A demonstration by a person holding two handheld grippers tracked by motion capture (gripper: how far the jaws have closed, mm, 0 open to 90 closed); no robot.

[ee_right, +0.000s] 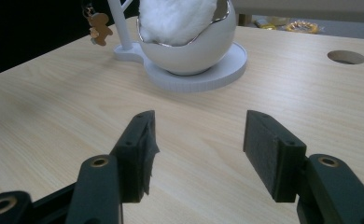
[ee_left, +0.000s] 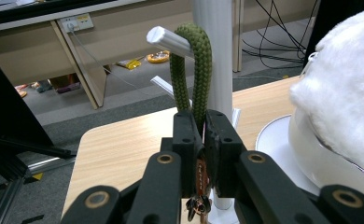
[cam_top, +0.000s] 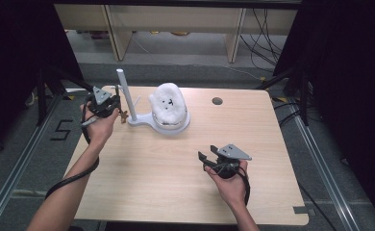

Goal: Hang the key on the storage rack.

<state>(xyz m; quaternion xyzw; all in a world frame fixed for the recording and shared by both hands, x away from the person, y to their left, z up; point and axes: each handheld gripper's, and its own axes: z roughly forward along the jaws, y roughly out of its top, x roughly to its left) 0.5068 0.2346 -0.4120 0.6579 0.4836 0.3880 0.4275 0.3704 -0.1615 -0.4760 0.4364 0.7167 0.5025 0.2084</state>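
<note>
Near the table's far left corner, left hand-held gripper (ee_left: 203, 140) clamped on a green braided cord (ee_left: 192, 70), cord looped over a peg (ee_left: 164, 39) of the white stand (cam_top: 126, 96), right hand-held gripper (ee_right: 196, 154) held apart above the table's (cam_top: 176, 163) near right area, nothing gripped.

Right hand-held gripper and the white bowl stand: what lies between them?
Bare wooden table in the right gripper view; nothing lies between the right hand-held gripper and the white bowl stand.
</note>
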